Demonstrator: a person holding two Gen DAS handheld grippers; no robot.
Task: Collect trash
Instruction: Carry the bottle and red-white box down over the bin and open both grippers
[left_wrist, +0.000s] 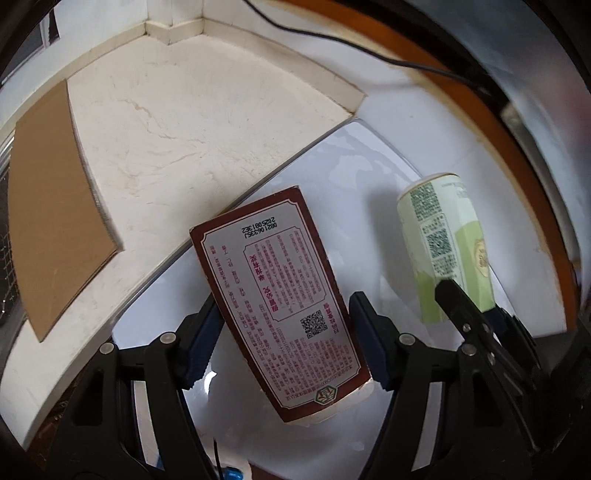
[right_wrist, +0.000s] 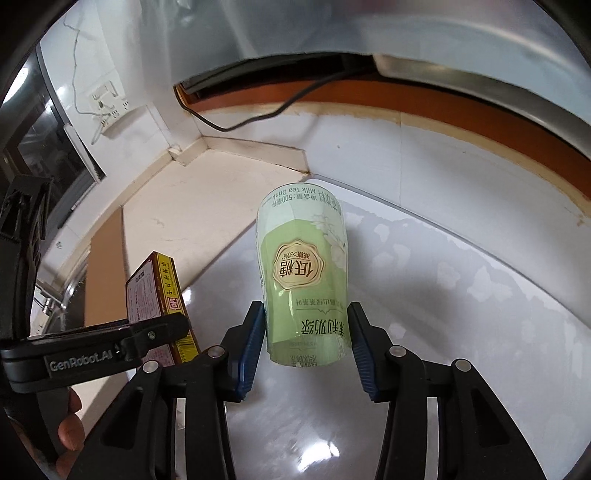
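We cannot read the small print on the red box, and its lower end goes out of sight between the fingers of our left gripper in the left wrist view. The surface under both things is a shiny grey-white sheet with reflections; we cannot tell what it is made of. A black cable runs along the wall and is cut off at the frame edge.

Our left gripper is closed on the red box: both blue pads press on its long sides, and the box is tilted, lifted above the sheet. In the right wrist view the same box shows its yellow side, with the left gripper clamped across it.

Our right gripper is closed around the green milk tea cup, the pads touching the sides near its rim, the cup upside down and held in the air. The cup is just beside the box, not touching it. A brown cardboard piece lies on the cream floor, well apart
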